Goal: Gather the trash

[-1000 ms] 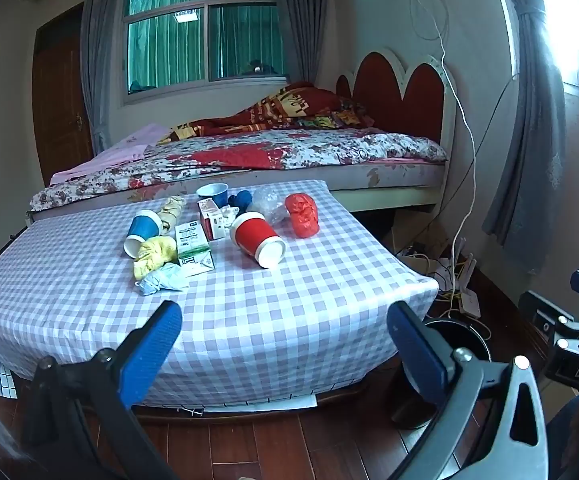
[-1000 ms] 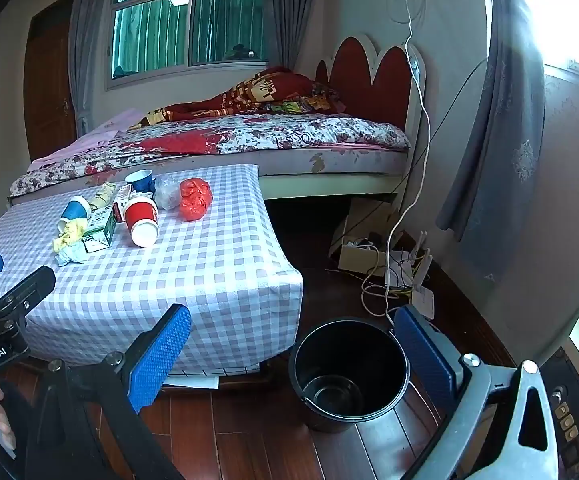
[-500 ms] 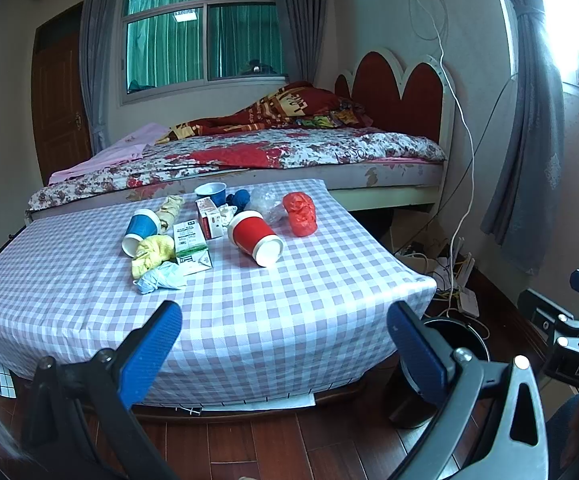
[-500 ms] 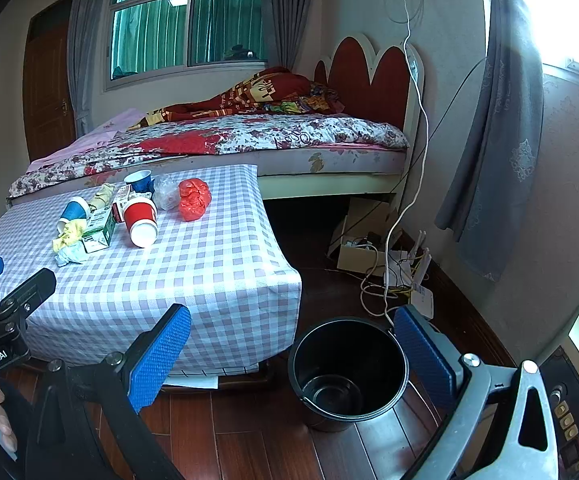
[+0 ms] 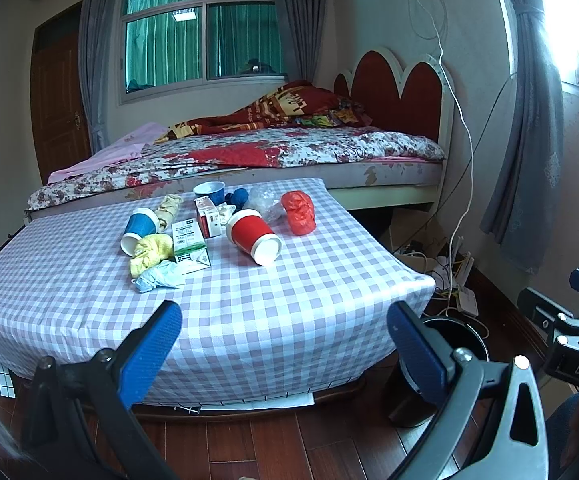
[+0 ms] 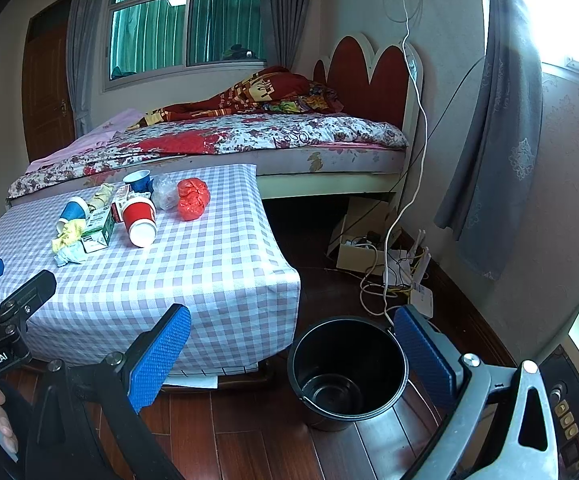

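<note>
Left gripper [image 5: 285, 334] jaws wide apart, empty, hovering off the checkered tabletop's [image 5: 249, 300] near edge. Trash clustered toward the far edge — blue paper cup [image 5: 140, 230], yellow wad [image 5: 151, 251], green carton [image 5: 188, 245], red cup [image 5: 254, 237] on its side, red bag [image 5: 299, 213]. Right gripper [image 6: 291, 354] also spread, empty — above black bucket [image 6: 347, 372] on the floor by the tabletop's right corner.

checkered table [image 5: 249, 304], red cup [image 5: 254, 237], green carton [image 5: 188, 243], crumpled wrappers [image 5: 151, 251]

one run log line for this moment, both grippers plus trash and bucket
left gripper: open, empty | right gripper: open, empty | trash pile: untouched on checked table | black bucket: on floor, looks empty
</note>
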Demonstrator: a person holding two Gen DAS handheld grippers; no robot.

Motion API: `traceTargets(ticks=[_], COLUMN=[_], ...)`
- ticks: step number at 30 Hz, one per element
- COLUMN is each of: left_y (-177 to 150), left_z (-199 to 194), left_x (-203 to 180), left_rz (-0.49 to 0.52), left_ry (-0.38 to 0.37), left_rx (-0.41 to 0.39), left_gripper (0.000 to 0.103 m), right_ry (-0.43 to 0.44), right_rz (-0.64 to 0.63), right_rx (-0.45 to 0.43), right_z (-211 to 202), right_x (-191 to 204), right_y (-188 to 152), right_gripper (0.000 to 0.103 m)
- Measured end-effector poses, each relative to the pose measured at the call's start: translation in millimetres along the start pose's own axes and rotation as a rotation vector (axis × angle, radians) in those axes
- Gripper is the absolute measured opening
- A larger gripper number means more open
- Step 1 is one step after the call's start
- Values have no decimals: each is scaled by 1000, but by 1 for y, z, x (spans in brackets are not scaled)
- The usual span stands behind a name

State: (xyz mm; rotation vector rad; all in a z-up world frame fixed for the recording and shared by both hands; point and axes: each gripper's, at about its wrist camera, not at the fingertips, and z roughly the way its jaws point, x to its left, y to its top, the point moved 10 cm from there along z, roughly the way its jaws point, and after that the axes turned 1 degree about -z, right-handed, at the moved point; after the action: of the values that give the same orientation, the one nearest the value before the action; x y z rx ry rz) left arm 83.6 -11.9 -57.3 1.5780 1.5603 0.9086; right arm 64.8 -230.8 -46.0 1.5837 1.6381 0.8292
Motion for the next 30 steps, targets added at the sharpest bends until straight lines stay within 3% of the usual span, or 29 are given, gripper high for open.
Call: traceTargets(ticks=[30], left_y=[-2], left_z=[1], left_x=[-3], left_rz=[0], left_ry=[-2], left_rx=[5], left_gripper=[102], right_ry=[-1], right_rz=[5], right_rx=[3], right_z=[1], right_x=[-1], right_y=[-1], right_gripper=[102])
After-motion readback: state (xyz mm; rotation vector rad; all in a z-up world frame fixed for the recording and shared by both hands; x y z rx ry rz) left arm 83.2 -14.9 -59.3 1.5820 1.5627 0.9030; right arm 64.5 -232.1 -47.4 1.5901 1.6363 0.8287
